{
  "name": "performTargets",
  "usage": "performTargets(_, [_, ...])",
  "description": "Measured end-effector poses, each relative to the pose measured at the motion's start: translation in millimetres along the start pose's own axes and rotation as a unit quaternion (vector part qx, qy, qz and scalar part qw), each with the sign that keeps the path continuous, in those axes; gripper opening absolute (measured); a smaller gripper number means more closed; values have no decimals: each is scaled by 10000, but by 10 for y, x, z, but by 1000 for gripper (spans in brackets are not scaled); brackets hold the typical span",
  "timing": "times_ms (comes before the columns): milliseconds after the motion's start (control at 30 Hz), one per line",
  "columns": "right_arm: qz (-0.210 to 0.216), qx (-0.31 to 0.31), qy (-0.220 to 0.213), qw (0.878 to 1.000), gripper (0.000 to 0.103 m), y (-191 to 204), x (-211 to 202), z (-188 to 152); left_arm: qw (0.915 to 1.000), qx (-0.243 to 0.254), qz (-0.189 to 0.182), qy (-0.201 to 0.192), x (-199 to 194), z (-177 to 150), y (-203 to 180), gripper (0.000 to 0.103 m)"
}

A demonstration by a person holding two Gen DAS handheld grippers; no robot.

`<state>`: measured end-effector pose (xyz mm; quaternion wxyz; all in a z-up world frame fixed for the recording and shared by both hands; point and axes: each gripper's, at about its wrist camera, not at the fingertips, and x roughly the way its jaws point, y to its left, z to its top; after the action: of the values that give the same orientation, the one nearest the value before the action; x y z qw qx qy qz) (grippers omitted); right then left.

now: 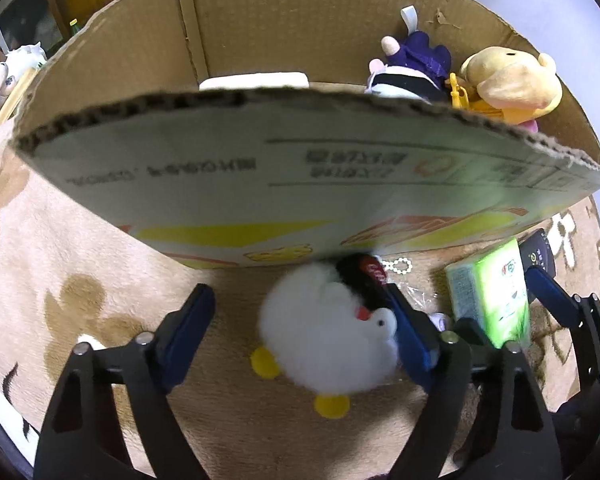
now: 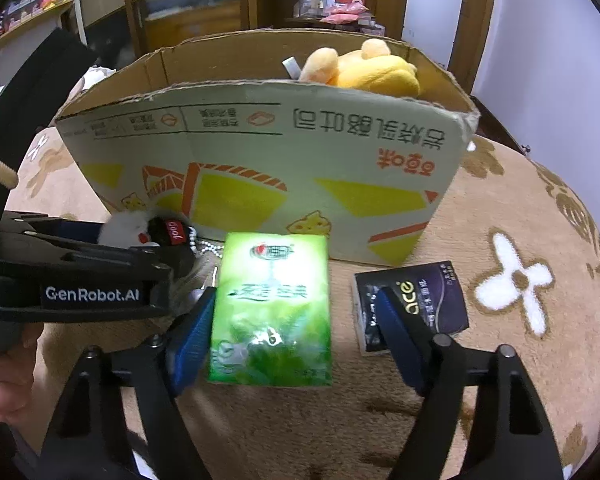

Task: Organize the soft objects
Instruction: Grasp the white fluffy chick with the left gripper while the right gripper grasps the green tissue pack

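A white fluffy chick plush (image 1: 324,332) with yellow feet and a black tag lies on the tan blanket, between the open fingers of my left gripper (image 1: 300,304); the right finger touches it. It also shows in the right wrist view (image 2: 130,229). My right gripper (image 2: 296,312) is open around a green tissue pack (image 2: 270,312), left finger against its side. The pack also shows in the left wrist view (image 1: 490,292). The cardboard box (image 2: 260,152) stands just behind, holding a yellow bear plush (image 1: 508,80) and a purple-dressed plush (image 1: 412,68).
A dark tissue pack (image 2: 416,304) lies right of the green one, under my right finger. A bead chain (image 1: 398,266) lies by the box. Shelves and furniture stand behind the box. The blanket (image 2: 520,240) extends to the right.
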<state>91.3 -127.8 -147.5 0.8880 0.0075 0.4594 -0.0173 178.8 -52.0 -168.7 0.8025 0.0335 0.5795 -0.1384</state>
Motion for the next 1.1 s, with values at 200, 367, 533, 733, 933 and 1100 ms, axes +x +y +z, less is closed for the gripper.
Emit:
performTargets(200, [7, 95, 8, 10000, 67, -87, -19, 1, 9999, -88, -25, 102, -17, -31, -25, 70])
performTargets(367, [22, 104, 19, 9999, 61, -98, -39, -11, 9998, -139, -76, 141, -13, -96, 19, 63])
performTargets(533, [37, 62, 14, 10000, 56, -58, -72, -28, 9998, 92, 52, 150, -37, -170, 16, 34])
performTargets(733, [149, 263, 24, 9995, 56, -98, -137, -65, 9999, 20, 100, 46, -70, -259, 48, 30])
performTargets(933, [138, 349, -43, 9993, 55, -169, -239, -88, 9995, -260, 158, -53, -214, -437, 215, 28])
performTargets(1100, [20, 440, -205, 9988, 55, -262, -385, -98, 9988, -319, 206, -304, -410, -584, 290, 28])
